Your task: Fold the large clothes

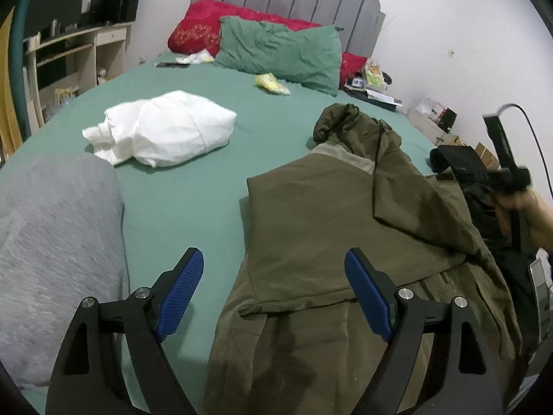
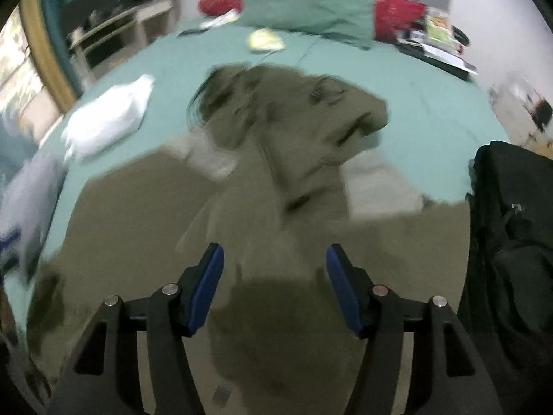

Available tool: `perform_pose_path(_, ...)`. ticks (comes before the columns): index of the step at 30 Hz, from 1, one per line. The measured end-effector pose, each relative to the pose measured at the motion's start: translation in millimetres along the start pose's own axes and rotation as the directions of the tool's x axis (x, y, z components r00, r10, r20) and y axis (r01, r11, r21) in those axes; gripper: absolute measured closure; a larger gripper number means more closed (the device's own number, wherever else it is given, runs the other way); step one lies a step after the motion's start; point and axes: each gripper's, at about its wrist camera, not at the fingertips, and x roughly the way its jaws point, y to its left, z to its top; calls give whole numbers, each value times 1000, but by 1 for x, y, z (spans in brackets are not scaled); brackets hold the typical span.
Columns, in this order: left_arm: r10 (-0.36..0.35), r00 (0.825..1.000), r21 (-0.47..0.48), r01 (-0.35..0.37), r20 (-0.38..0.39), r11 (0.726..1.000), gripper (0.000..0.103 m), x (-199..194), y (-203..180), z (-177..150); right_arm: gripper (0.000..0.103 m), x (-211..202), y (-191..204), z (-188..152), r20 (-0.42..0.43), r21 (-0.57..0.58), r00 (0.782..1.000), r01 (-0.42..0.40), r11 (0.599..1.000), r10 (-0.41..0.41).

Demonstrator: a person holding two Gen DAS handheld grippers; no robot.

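An olive-green hooded jacket point(image 1: 328, 224) lies spread on the green bed sheet point(image 1: 179, 207), hood toward the pillows, one side folded over the body. My left gripper point(image 1: 273, 276) is open and empty, hovering above the jacket's lower left edge. My right gripper point(image 2: 274, 273) is open and empty above the jacket point(image 2: 276, 186); that view is motion-blurred. The right gripper's body and the hand holding it show at the right edge of the left wrist view point(image 1: 511, 180).
A folded white garment point(image 1: 162, 131) and a grey garment point(image 1: 52, 242) lie on the bed's left. A black garment point(image 2: 511, 242) lies right of the jacket. Green pillow point(image 1: 280, 52), red blanket point(image 1: 200, 31), small yellow item point(image 1: 271, 83), shelves point(image 1: 69, 45) at the back left.
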Motion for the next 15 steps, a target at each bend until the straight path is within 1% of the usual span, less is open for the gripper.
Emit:
perform_pose_path(1, -5, 1000, -4, 5, -10, 1000, 17, 3, 1, 0, 30, 6, -8, 9, 17, 44, 999, -40, 998, 40)
perform_pose_path(2, -10, 1000, -7, 9, -19, 1000, 17, 5, 0, -1, 22, 14, -16, 20, 23, 102, 994, -112, 988, 110)
perform_pose_path(3, -11, 1000, -7, 11, -25, 1000, 17, 6, 1, -1, 20, 29, -17, 31, 15, 173, 978, -206, 963, 207)
perform_pose_path(4, -12, 999, -3, 12, -32, 1000, 17, 8, 0, -2, 20, 45, -19, 37, -1, 237, 958, -278, 931, 286)
perform_pose_path(5, -11, 999, 4, 12, -36, 1000, 17, 9, -1, -3, 20, 63, -17, 43, -26, 285, 951, -290, 914, 310)
perform_pose_path(7, -7, 999, 17, 8, -43, 1000, 17, 12, -2, -4, 22, 90, -4, 47, -81, 330, 944, -278, 902, 321)
perform_pose_path(8, -7, 999, 20, 8, -47, 1000, 17, 13, -2, -4, 60, 94, 2, 49, -85, 327, 945, -272, 905, 315)
perform_pose_path(9, -8, 999, 19, 9, -52, 1000, 17, 13, -1, -4, 96, 92, 11, 50, -89, 298, 956, -242, 923, 279)
perform_pose_path(10, -9, 999, 15, 10, -54, 1000, 17, 13, -1, -4, 99, 85, 19, 49, -91, 253, 973, -181, 950, 210)
perform_pose_path(11, -8, 998, 8, 9, -56, 1000, 17, 12, 0, -4, 100, 68, 24, 52, -42, 219, 988, -139, 966, 151)
perform_pose_path(12, -14, 999, 3, 14, -52, 1000, 17, 10, 0, -3, 100, 47, 30, 56, 21, 172, 997, -72, 983, 69)
perform_pose_path(13, -18, 999, 2, 18, -43, 1000, 17, 6, 0, -2, 100, 14, 43, 60, 126, 85, 989, 68, 994, -78)
perform_pose_path(14, -17, 999, 3, 17, -36, 1000, 17, 4, -1, -2, 100, -15, 55, 61, 228, 37, 957, 177, 983, -181)
perform_pose_path(15, -16, 1000, 4, 16, -25, 1000, 17, 0, -1, -2, 100, -44, 67, 61, 314, 14, 908, 287, 958, -276)
